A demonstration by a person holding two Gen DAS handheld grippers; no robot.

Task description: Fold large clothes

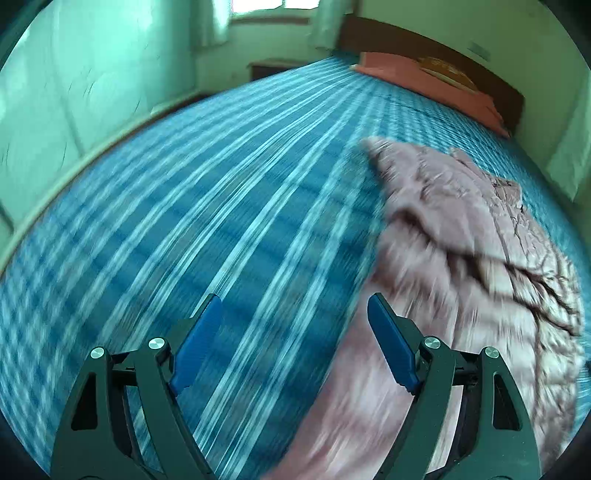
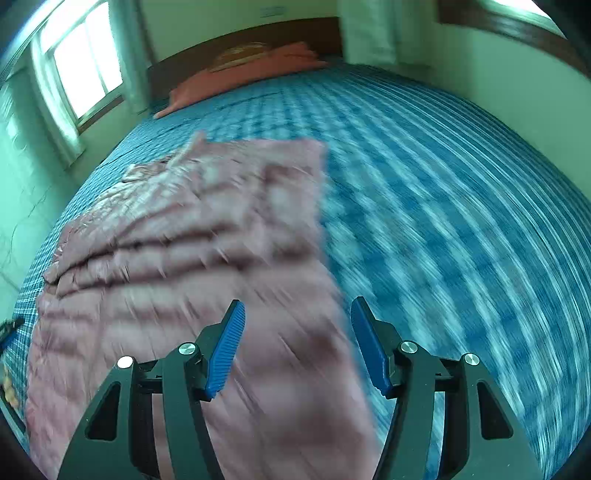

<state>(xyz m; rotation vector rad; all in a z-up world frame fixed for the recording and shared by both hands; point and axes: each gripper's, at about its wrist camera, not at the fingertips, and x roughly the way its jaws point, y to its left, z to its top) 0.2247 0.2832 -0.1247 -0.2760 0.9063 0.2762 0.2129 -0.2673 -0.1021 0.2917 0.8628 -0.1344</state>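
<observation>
Both tongs hang empty over a pink quilted jacket on a bed.

The jacket lies flat on the blue checked bedspread, filling the left half of the right wrist view, its straight edge suggesting a side already folded in. The left tongs are spread over bare bedspread beside it; the right tongs are spread above its near edge, gripping nothing, likely freed to find new hold points. Red pillows sit at the headboard.

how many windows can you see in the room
2. One window is on the side wall beside the headboard end of the bed; another window shows at the right wrist view's top right. Others may be out of view.
</observation>
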